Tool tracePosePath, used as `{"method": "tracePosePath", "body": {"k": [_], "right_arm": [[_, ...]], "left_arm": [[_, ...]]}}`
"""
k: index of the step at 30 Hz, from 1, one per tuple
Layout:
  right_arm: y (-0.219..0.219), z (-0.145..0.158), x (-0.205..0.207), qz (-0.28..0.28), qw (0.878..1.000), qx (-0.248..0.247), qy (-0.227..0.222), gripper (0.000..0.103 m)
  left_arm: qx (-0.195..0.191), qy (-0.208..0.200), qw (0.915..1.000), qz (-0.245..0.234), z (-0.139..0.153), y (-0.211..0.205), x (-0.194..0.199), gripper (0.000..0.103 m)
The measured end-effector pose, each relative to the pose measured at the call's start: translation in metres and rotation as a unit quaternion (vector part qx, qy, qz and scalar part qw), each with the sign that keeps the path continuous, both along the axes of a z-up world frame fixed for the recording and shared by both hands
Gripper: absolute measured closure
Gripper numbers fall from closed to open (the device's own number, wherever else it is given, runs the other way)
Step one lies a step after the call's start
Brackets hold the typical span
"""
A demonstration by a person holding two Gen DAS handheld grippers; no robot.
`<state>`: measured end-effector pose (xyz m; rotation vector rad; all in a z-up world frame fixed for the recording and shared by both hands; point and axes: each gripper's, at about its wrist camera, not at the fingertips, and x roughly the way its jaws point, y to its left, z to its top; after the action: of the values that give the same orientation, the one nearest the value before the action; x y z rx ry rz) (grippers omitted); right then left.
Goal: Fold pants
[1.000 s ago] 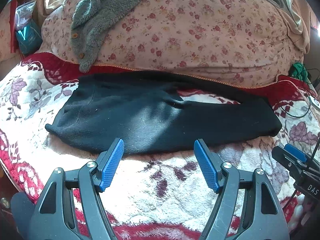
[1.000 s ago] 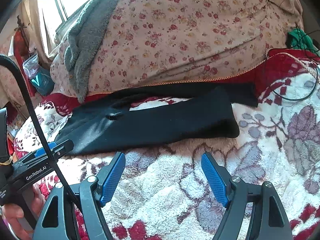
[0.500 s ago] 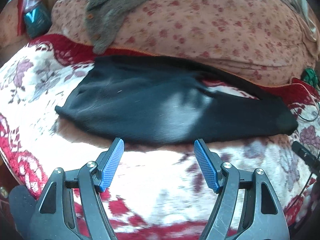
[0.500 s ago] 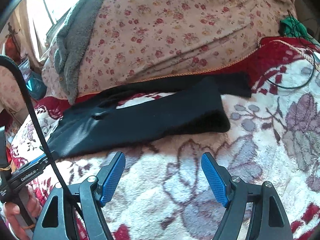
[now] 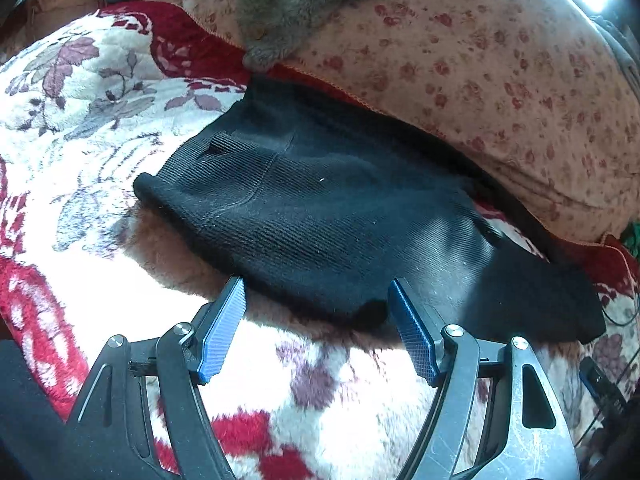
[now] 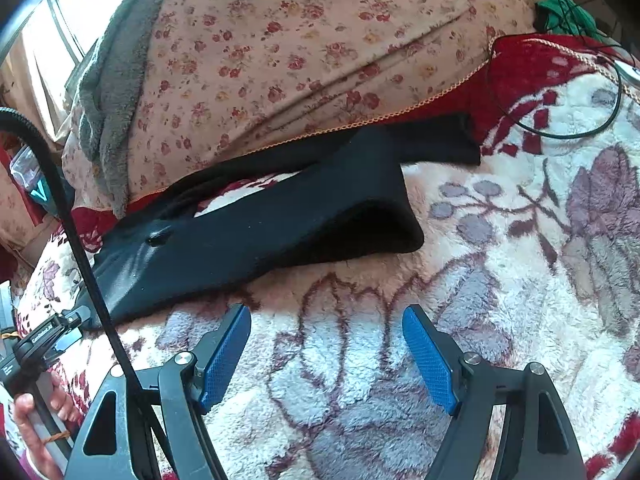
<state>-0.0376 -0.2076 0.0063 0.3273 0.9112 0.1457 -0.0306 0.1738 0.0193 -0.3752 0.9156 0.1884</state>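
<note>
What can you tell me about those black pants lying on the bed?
The black pants are a ribbed knit, spread flat and unfolded on the fuzzy flowered blanket. The waistband lies left, the two legs splaying apart rightward. The far leg runs along the floral quilt. Both claws are open, touching nothing.

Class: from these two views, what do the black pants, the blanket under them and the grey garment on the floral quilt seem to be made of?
Black pants: probably ribbed knit, matte; fine parallel ridges show, with light lint. Blanket: plush fleece, likely synthetic; its printed flowers look fuzzy and the pile tufts. Grey garment: fluffy fleece or sherpa with brown buttons; exact fibre cannot be told.
</note>
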Motion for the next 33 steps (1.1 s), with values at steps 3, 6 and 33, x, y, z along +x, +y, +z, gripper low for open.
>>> {"method": "tracePosePath", "body": {"k": [3,6,33], "right_arm": [[-0.002,-0.003,0.004,0.0,1.0,-0.007,0.0,0.026],[-0.002,-0.003,0.005,0.003,1.0,-0.015,-0.001,0.026],[-0.031,-0.017,0.053,-0.029,0.999,0.016,-0.038,0.089]], "left_arm": [[0.002,-0.001,1.0,0.005,-0.002,-0.001,0.01,0.03],[0.003,-0.004,0.9999,0.011,-0.001,-0.001,0.018,0.03],[0.01,-0.031,0.999,-0.029,0.031,0.003,0.055,0.084]]}}
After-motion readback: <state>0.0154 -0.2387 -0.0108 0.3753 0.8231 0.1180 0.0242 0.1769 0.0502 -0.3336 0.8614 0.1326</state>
